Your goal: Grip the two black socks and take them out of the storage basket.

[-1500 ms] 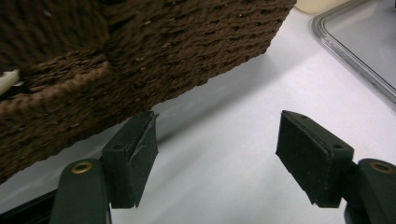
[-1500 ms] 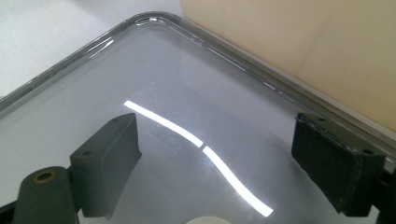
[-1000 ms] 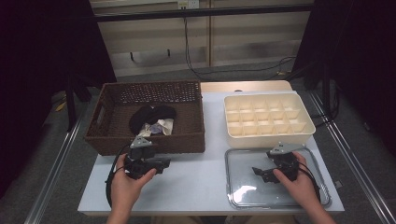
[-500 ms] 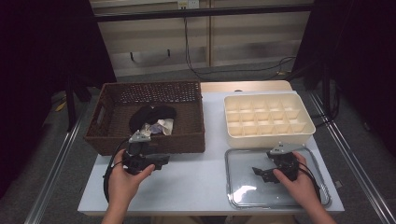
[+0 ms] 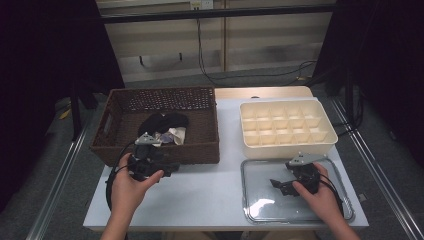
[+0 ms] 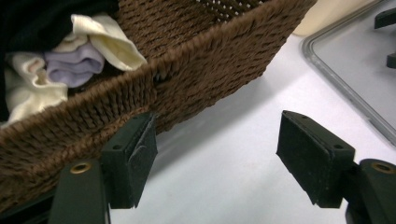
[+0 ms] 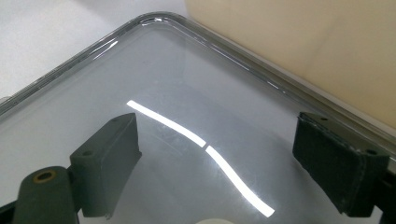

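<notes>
While the right claw [image 5: 280,184] rests over the clear lid [image 5: 260,210] at about 5 o'clock on the table [image 5: 210,195], its jaws released and empty with the glossy plastic showing between them in the right gripper view, the left claw [image 5: 167,167] at about 7 o'clock has risen a little against the near wall of the wicker basket [image 5: 200,150] compared with a second ago. Its jaws stand wide apart and hold nothing; in the left gripper view one pad sits just beside the woven wall and the other hangs over bare table. The right hand [image 5: 320,195] has kept its place.

Farther in, past that wall, lies the small heap of socks [image 5: 167,131]: a dark one on top, with cream and pale purple ones [image 6: 74,63] tucked close to the near rim. Beyond the lid, at about 2 o'clock, stands the cream divider box [image 5: 285,127], every compartment unfilled.

The lift of the left hand [image 5: 127,190] suggests that the claw is being brought up to clear the basket's rim and reach in for a sock, so the sorting looks to be at its very beginning. The next move calls for coming over the wall and down onto the heap without snagging the weave
</notes>
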A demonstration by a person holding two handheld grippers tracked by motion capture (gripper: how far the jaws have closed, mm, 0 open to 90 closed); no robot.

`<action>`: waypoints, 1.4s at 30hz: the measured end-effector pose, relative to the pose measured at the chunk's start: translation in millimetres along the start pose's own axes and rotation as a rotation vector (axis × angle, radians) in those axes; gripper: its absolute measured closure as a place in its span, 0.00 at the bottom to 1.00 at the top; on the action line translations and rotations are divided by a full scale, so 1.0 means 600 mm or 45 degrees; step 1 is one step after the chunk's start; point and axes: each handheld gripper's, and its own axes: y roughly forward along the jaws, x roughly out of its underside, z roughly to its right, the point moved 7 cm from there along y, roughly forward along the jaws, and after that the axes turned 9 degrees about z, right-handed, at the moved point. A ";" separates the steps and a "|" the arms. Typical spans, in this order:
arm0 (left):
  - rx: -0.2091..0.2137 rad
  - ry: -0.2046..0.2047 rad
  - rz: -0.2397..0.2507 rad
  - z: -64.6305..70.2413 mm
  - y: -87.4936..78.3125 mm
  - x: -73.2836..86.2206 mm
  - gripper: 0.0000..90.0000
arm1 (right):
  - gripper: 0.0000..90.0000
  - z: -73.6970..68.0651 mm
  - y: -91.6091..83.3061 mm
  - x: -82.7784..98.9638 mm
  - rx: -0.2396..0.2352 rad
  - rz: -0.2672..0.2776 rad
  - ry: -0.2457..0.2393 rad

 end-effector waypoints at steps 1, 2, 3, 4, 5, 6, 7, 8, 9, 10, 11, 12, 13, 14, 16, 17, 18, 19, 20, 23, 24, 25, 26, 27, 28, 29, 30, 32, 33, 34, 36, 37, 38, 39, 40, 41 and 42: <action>0.002 0.015 -0.001 -0.001 -0.005 -0.008 0.32 | 0.16 0.000 0.000 0.000 0.000 0.000 -0.001; 0.002 0.015 -0.001 -0.001 -0.005 -0.008 0.32 | 0.16 0.000 0.000 0.000 0.000 0.000 -0.001; 0.006 0.012 -0.002 0.000 -0.008 -0.015 0.32 | 0.16 0.000 0.000 0.000 0.000 0.000 0.000; 0.011 0.009 -0.004 0.000 -0.010 -0.019 0.32 | 0.16 0.000 0.000 0.000 0.000 -0.001 0.000; 0.013 0.008 -0.010 -0.001 -0.011 -0.023 0.32 | 0.16 0.000 0.000 0.000 0.000 -0.001 0.000; 0.017 0.006 -0.012 -0.001 -0.012 -0.027 0.32 | 0.16 0.000 0.000 0.000 0.000 -0.001 0.000; 0.027 0.009 -0.019 -0.001 -0.014 -0.032 0.32 | 0.16 0.000 0.000 0.000 0.000 -0.002 0.002; 0.027 0.009 -0.019 -0.001 -0.014 -0.032 0.32 | 0.16 0.000 0.000 0.000 0.000 -0.002 0.002; 0.033 0.003 -0.015 -0.002 -0.015 -0.037 0.32 | 0.16 0.000 0.000 0.000 -0.001 -0.001 0.004; 0.021 0.012 -0.018 -0.005 -0.018 -0.046 0.32 | 0.16 0.000 0.000 0.000 0.001 -0.001 0.001; 0.021 0.012 -0.018 -0.005 -0.018 -0.046 0.32 | 0.16 0.000 0.000 0.000 0.000 -0.001 0.000; 0.027 0.009 -0.014 -0.004 -0.020 -0.056 0.32 | 0.16 0.000 0.000 0.000 0.000 0.000 0.000; 0.025 0.017 -0.009 -0.004 -0.021 -0.061 0.32 | 0.16 0.000 0.000 0.000 0.000 0.000 0.000; 0.025 0.017 -0.009 -0.004 -0.021 -0.061 0.32 | 0.16 0.000 0.000 0.000 0.000 0.000 0.000; 0.029 0.013 0.001 -0.003 -0.023 -0.071 0.32 | 0.16 0.000 0.000 0.000 0.000 -0.001 0.002; 0.028 0.016 0.005 -0.002 -0.024 -0.078 0.32 | 0.16 0.000 0.000 0.000 0.000 -0.001 0.002; 0.028 0.020 0.007 -0.003 -0.023 -0.081 0.32 | 0.16 0.000 0.000 0.000 0.000 -0.001 0.002; 0.031 0.015 0.013 -0.003 -0.023 -0.084 0.32 | 0.16 0.000 0.000 0.000 0.000 -0.001 0.001; 0.030 0.016 0.011 -0.004 -0.023 -0.087 0.32 | 0.16 0.000 0.000 0.000 0.000 0.000 -0.002; 0.016 0.013 0.019 -0.009 -0.019 -0.093 0.32 | 0.16 0.000 0.000 0.000 0.000 0.000 -0.002; 0.016 0.013 0.019 -0.009 -0.019 -0.093 0.32 | 0.16 0.000 0.000 0.000 0.000 0.000 -0.002; 0.010 0.012 0.009 -0.013 -0.015 -0.094 0.32 | 0.16 0.000 0.000 0.000 -0.001 0.001 -0.001; 0.010 0.012 0.009 -0.013 -0.015 -0.094 0.32 | 0.16 0.000 0.000 0.000 -0.001 0.001 -0.001; 0.008 0.011 0.006 -0.015 -0.013 -0.094 0.32 | 0.16 0.000 0.000 0.000 -0.001 0.001 -0.001; 0.002 0.009 0.012 -0.018 -0.012 -0.095 0.32 | 0.16 0.000 0.000 0.000 -0.001 0.002 0.000; -0.002 0.012 0.009 -0.020 -0.011 -0.095 0.32 | 0.16 0.000 0.000 0.000 -0.001 0.001 -0.002; -0.011 0.001 0.017 -0.024 -0.009 -0.097 0.32 | 0.16 0.000 0.000 0.000 0.000 0.002 0.000; -0.021 -0.009 0.017 -0.032 -0.005 -0.098 0.32 | 0.16 0.000 -0.001 0.000 0.002 0.001 0.005; -0.029 -0.015 0.014 -0.036 -0.004 -0.098 0.32 | 0.16 0.000 -0.001 0.000 0.002 0.001 0.005; -0.030 -0.014 0.016 -0.041 -0.001 -0.098 0.32 | 0.16 0.000 0.000 0.000 0.001 0.001 0.003; -0.035 -0.018 0.013 -0.045 0.000 -0.099 0.32 | 0.16 0.000 -0.001 0.000 0.002 0.000 0.005; -0.045 -0.032 0.027 -0.054 0.004 -0.101 0.32 | 0.16 0.000 -0.001 0.000 0.002 0.001 0.005; -0.045 -0.032 0.027 -0.054 0.004 -0.101 0.32 | 0.16 0.000 -0.001 0.000 0.002 0.001 0.005; -0.042 -0.036 0.034 -0.058 0.006 -0.103 0.32 | 0.16 0.000 0.000 0.000 0.002 0.001 0.003; -0.059 -0.046 0.030 -0.068 0.010 -0.104 0.32 | 0.16 0.000 -0.001 0.000 0.001 0.001 0.003; -0.059 -0.051 0.027 -0.071 0.013 -0.104 0.32 | 0.16 0.000 -0.001 0.000 0.002 0.001 0.004; -0.059 -0.051 0.027 -0.071 0.013 -0.104 0.32 | 0.16 0.000 -0.001 0.000 0.002 0.001 0.004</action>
